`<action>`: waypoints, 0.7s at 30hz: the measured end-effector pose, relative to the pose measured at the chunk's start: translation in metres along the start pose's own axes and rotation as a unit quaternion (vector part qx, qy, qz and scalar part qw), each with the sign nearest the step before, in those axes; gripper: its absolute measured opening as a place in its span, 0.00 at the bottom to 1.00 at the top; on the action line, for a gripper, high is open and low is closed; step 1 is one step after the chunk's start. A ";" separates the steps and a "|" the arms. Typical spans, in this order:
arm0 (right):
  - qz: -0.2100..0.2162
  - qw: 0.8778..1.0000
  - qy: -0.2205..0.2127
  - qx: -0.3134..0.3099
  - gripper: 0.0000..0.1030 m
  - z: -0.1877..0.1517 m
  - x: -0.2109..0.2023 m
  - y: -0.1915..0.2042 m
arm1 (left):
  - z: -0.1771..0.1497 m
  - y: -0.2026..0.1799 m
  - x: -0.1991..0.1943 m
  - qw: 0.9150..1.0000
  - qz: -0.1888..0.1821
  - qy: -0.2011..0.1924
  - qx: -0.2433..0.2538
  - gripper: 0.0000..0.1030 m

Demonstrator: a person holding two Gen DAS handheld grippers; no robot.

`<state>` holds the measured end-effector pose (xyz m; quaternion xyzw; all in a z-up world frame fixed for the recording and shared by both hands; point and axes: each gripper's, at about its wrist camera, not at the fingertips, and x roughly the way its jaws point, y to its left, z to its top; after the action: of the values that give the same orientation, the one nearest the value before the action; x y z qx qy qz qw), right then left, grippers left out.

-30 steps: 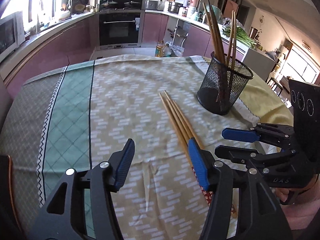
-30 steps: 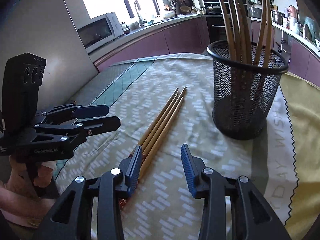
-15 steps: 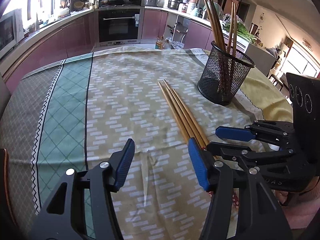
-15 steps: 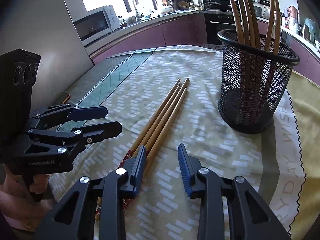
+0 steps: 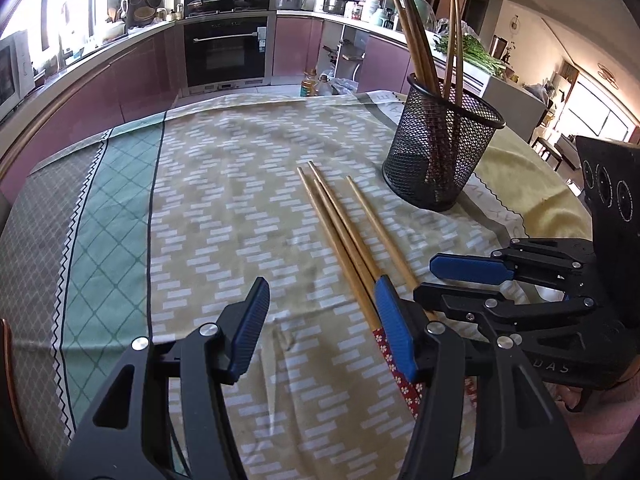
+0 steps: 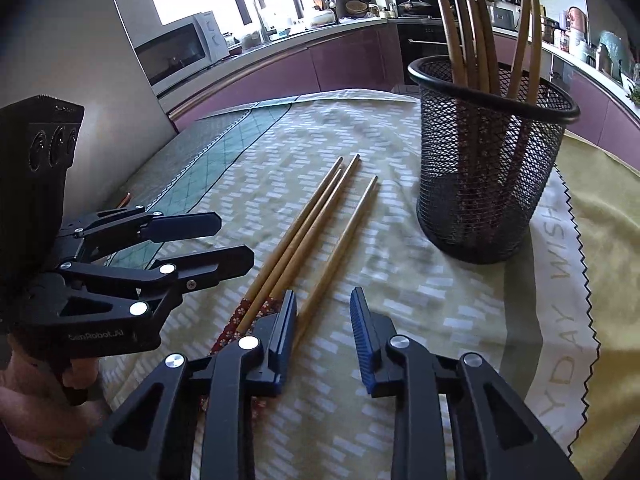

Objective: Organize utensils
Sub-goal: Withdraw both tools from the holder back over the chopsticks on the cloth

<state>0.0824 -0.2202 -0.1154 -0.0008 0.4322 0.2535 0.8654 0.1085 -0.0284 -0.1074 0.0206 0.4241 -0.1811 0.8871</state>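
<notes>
1. lying on the patterned tablecloth (image 5: 224,208) near the table's middle are four wooden chopsticks (image 5: 340,224); three run side by side and touching, while the fourth (image 6: 344,236) lies slightly apart on the holder's side.
2. their thick ends carry a red floral wrap (image 6: 240,316) and point toward the near edge of the table; the thin tips point toward the far edge.
3. a black mesh holder (image 5: 440,152) stands upright toward the far right corner of the table, just beyond the loose sticks, with several chopsticks (image 6: 472,28) standing in it and leaning against its rim.
4. the left gripper (image 5: 320,320) is released, jaws wide apart and empty, hovering over the cloth with its right pad over the bundle's thick part.
5. the right gripper (image 6: 324,332) is also released and holds nothing; the separated stick's thick end runs beside its left pad (image 6: 284,336), between the jaws.
6. both grippers sit close together near the table's near edge.
</notes>
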 end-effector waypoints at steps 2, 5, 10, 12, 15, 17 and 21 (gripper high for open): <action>0.003 1.000 0.000 0.005 0.25 -0.001 0.000 -0.003 | 0.003 -0.001 0.004 1.000 0.000 0.002 0.002 0.51; 0.002 1.000 -0.001 0.005 0.25 -0.001 -0.001 -0.004 | 0.006 -0.001 0.011 1.000 0.004 0.008 0.004 0.49; 0.003 1.000 -0.001 0.004 0.25 0.002 0.003 -0.001 | 0.010 0.001 0.022 1.000 0.010 0.020 0.004 0.47; 0.002 1.000 -0.001 0.004 0.25 0.002 0.004 -0.001 | 0.010 0.001 0.024 1.000 0.009 0.021 0.003 0.48; 0.002 1.000 -0.001 0.003 0.25 0.001 0.003 -0.001 | 0.011 0.001 0.026 1.000 0.009 0.021 0.004 0.47; 0.000 1.000 -0.002 0.002 0.24 0.002 0.004 -0.002 | 0.012 0.000 0.028 1.000 0.014 0.021 0.008 0.46; -0.003 1.000 -0.002 0.001 0.23 0.002 0.004 -0.003 | 0.013 0.001 0.030 1.000 0.015 0.021 0.008 0.44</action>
<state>0.0878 -0.2210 -0.1176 0.0000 0.4307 0.2507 0.8670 0.1354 -0.0385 -0.1219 0.0380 0.4410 -0.1706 0.8803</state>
